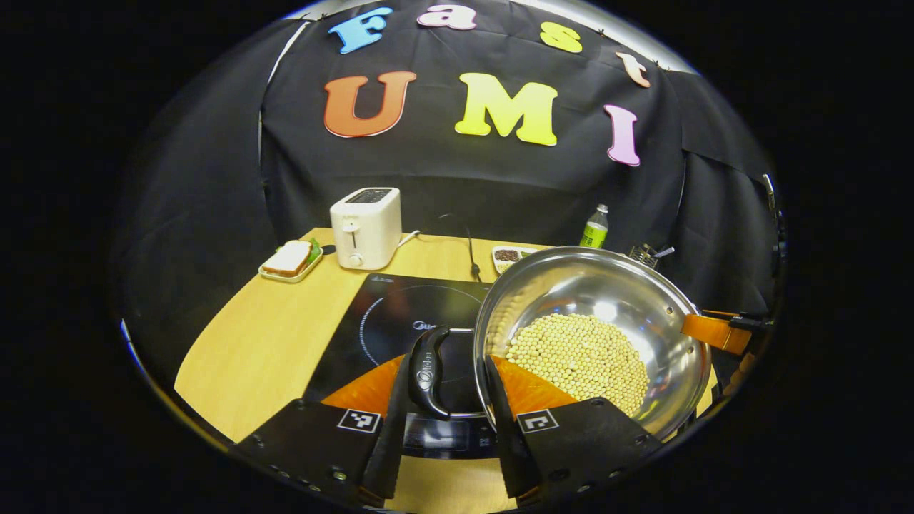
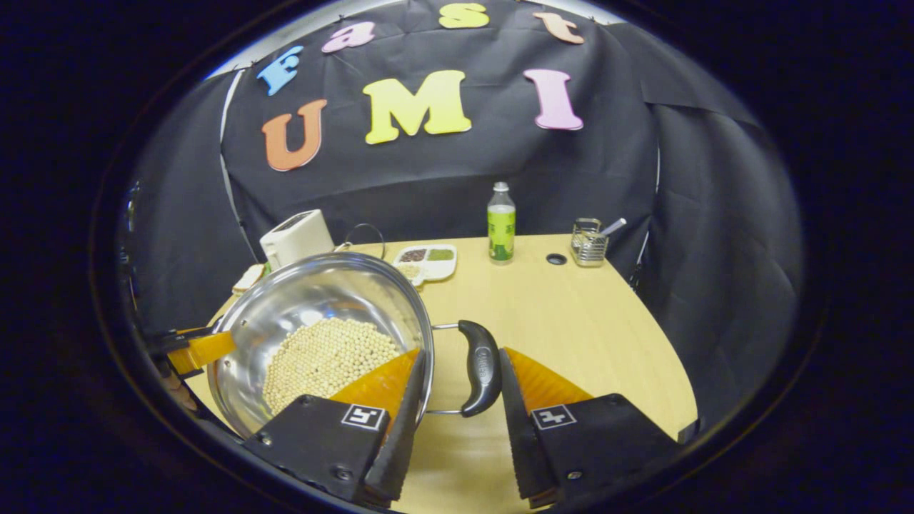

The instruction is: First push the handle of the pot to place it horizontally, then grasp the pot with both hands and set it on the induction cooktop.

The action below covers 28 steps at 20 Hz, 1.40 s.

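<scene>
The steel pot (image 1: 607, 285) holds a heap of pale beans (image 1: 582, 357) and sits at the right edge of the black induction cooktop (image 1: 389, 314); I cannot tell whether it touches the surface. My left gripper (image 1: 450, 360) is shut across one side of the pot. One finger presses the outside of the black handle (image 1: 428, 371) and the other lies inside the rim. My right gripper (image 2: 463, 353) is shut the same way across the opposite handle (image 2: 480, 368) and rim of the pot (image 2: 321, 300). Each gripper's orange finger also shows at the pot's far side, the right gripper (image 1: 717, 332) and the left gripper (image 2: 196, 350).
At the back of the wooden table (image 2: 571, 321) stand a white toaster (image 1: 365, 227), a sandwich on a plate (image 1: 289, 260), a divided snack tray (image 2: 426, 262), a green-labelled bottle (image 2: 501, 223) and a small wire holder (image 2: 589, 245). A black cable (image 1: 471, 250) runs behind the cooktop.
</scene>
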Each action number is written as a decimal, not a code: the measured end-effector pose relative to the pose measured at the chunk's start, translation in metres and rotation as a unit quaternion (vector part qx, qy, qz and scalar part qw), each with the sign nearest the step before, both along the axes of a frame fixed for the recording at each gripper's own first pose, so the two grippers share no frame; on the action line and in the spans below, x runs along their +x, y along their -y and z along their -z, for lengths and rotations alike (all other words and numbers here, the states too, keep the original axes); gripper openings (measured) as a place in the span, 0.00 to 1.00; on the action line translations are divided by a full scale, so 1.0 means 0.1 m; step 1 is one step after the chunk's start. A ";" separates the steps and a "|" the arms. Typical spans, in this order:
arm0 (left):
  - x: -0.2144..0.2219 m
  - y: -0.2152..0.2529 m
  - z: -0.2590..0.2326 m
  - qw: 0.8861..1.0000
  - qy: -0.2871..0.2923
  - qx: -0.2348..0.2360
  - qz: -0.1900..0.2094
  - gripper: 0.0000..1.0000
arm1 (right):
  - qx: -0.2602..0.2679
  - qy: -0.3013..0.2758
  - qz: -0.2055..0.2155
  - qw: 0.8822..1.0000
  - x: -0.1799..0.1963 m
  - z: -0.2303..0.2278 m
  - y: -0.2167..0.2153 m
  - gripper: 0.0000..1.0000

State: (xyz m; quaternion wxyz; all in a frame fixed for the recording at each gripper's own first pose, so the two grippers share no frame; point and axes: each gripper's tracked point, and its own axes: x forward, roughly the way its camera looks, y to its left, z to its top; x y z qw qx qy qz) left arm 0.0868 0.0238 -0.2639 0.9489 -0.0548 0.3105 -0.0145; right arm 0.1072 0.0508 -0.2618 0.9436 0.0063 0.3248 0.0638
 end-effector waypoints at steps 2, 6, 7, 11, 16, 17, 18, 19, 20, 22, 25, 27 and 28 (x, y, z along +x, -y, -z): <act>0.02 -0.23 -0.05 1.000 0.008 0.008 -0.010 0.54 | 0.007 0.001 -0.008 1.000 0.04 -0.04 -0.24 0.60; 0.11 -0.68 -0.12 0.999 0.012 0.008 -0.035 0.54 | 0.010 0.008 -0.030 0.999 0.18 -0.10 -0.75 0.60; 0.12 -0.79 -0.13 0.999 0.011 0.007 -0.040 0.54 | 0.006 0.010 -0.037 0.999 0.22 -0.12 -0.87 0.60; 0.31 -1.15 -0.19 0.998 0.013 0.011 -0.060 0.54 | 0.003 0.014 -0.056 0.998 0.43 -0.21 -1.28 0.60; 0.37 -1.31 -0.35 0.997 0.020 0.030 -0.066 0.54 | 0.025 -0.001 -0.054 0.998 0.68 -0.20 -1.55 0.60; 0.37 -1.32 -0.37 0.997 0.022 0.034 -0.065 0.54 | 0.027 -0.003 -0.052 0.998 0.72 -0.17 -1.57 0.60; 0.39 -1.32 -0.37 0.997 0.020 0.036 -0.064 0.54 | 0.026 -0.006 -0.050 0.998 0.76 -0.13 -1.59 0.60; 0.40 -1.33 -0.36 0.997 0.018 0.037 -0.062 0.54 | 0.025 -0.010 -0.047 0.999 0.80 -0.09 -1.60 0.60; 0.40 -1.32 -0.36 0.997 0.013 0.034 -0.061 0.54 | 0.023 -0.012 -0.044 0.999 0.84 -0.04 -1.61 0.60; 0.43 -1.31 -0.29 0.998 0.002 0.027 -0.056 0.54 | 0.020 -0.018 -0.038 0.999 0.93 0.08 -1.60 0.61; 0.46 -1.30 -0.29 0.998 -0.012 0.022 -0.052 0.54 | 0.012 -0.035 -0.032 0.999 1.04 0.32 -1.61 0.61; 0.51 -1.34 -0.36 0.998 -0.022 0.021 -0.052 0.55 | 0.008 -0.048 -0.029 0.998 1.08 0.48 -1.62 0.60; 0.52 -1.33 -0.37 0.998 -0.025 0.021 -0.052 0.55 | 0.007 -0.052 -0.028 0.998 1.11 0.55 -1.62 0.60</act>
